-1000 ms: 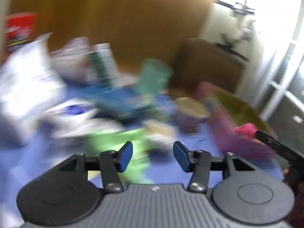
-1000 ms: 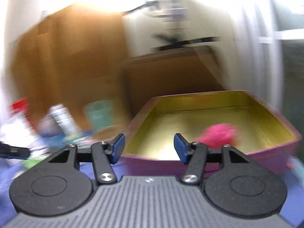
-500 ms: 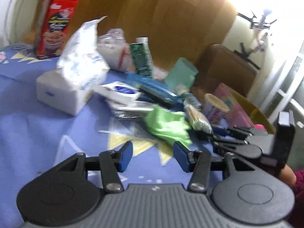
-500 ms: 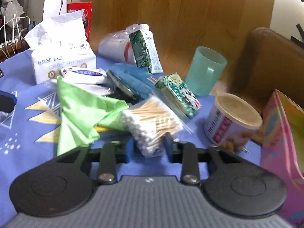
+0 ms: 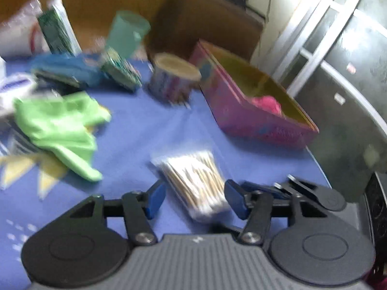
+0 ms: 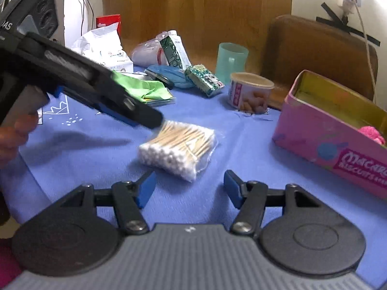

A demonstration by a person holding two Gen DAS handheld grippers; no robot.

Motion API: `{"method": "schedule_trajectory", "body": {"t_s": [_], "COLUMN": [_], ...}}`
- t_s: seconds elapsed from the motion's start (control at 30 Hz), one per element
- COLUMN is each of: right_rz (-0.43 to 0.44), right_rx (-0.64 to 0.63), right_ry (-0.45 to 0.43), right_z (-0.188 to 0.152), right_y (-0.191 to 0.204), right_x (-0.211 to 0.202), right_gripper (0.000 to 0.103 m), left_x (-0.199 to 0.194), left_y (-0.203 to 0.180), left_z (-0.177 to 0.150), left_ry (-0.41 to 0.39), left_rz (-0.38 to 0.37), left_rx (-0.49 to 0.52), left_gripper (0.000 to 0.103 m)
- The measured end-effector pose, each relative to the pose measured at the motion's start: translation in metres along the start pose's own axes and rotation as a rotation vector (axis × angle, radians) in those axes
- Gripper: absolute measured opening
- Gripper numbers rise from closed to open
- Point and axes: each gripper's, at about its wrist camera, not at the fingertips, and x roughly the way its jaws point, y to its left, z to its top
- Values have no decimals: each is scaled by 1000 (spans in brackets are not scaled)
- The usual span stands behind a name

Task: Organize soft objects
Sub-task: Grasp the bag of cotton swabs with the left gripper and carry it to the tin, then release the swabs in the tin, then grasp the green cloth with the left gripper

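A clear pack of cotton swabs [image 6: 177, 148] lies flat on the blue tablecloth [image 6: 241, 149], just ahead of my right gripper [image 6: 189, 189]. Its jaws are opening and nothing is between the pads. My left gripper [image 5: 196, 200] hovers over the same cotton swab pack [image 5: 196, 181], jaws apart and not pressing on it; the left gripper [image 6: 152, 119] reaches the pack's far end from the left. The right gripper [image 5: 271, 189] shows low at the right. A green cloth [image 5: 60, 125] lies crumpled at the left. The pink tin [image 5: 261, 125] holds a pink fluffy item [image 5: 266, 102].
Behind stand a snack tub [image 6: 250, 91], a teal cup [image 6: 232, 59], a green carton [image 6: 174, 50], a blue pouch [image 6: 167, 73], a small patterned pack [image 6: 204, 79] and a white tissue pack [image 6: 104, 50]. A wooden chair back [image 6: 319, 48] rises behind the pink tin [image 6: 314, 140]. A hand [image 6: 14, 133] holds the left gripper.
Half a second ago my right gripper was shut on the cotton swab pack; now the pack lies on the cloth and the jaws stand apart. The left gripper has swung right, over the pack.
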Motion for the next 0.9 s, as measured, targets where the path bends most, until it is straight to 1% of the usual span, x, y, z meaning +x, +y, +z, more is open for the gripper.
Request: {"method": "schedule_trajectory", "body": {"t_s": [0.03,0.07,0.1,0.13,0.17,0.2,0.27,0.3,0.33,0.37,0.4,0.43,0.47,0.5,0.53,0.57,0.6,0.67,0.7,0.77,0.83,0.9], "right_rz": [33,61,56,32,11,-20,-98,-142,-185,-223,-254,-282,-322,-374,-441,-476,-457,-383,-364,-294,-172,-29], "right_rx": [1,6,13,5,-2,-2,-9,-11,-7,8,40,71,89,94,111,138,173,226,218,155,126,127], "right_ry": [-7,-3,-7,-28,-52,-97,-179,-213,-241,-261,-271,-270,-253,-214,-177,-152,-177,-232,-248,-278,-262,-208], "right_z": [1,3,4,6,7,8,13,18,25,33,42,49,54,56,54,50,44,34,32,32,39,46], "right_y": [2,3,5,7,7,5,-6,-14,-25,-38,-54,-69,-83,-97,-107,-114,-117,-113,-105,-86,-66,-47], "right_x": [6,13,18,17,15,8,-8,-16,-23,-27,-28,-26,-20,-10,-2,-1,-7,-19,-21,-23,-14,8], "right_gripper": [63,51,47,46,44,44,44,44,45,45,48,51,67,71,71,69,67,64,59,57,55,55], "left_x": [7,11,12,12,10,9,11,15,22,32,43,53,57,59,57,50,39,19,6,-19,-48,-71], "left_y": [-2,-5,-14,-22,-30,-41,-65,-83,-98,-111,-121,-126,-123,-114,-102,-90,-75,-45,-25,4,28,49], "left_z": [-2,-3,-1,5,13,24,48,61,68,79,88,96,98,98,94,87,76,57,46,32,15,4], "left_ry": [31,25,11,5,-9,-25,-61,-94,-121,-142,-151,-159,-157,-142,-135,-141,-158,-187,-193,-201,-241,-273], "left_rz": [-15,9,39,51,43,20,-18,-26,-27,-26,-20,-1,8,2,-24,-43,-30,33,68,107,148,200], "left_rx": [-11,-11,17,45,66,85,139,189,226,262,292,296,272,212,180,157,147,129,103,60,28,-14], "left_gripper": [43,43,42,42,42,42,42,43,46,54,56,54,51,51,51,51,51,51,51,51,51,51]}}
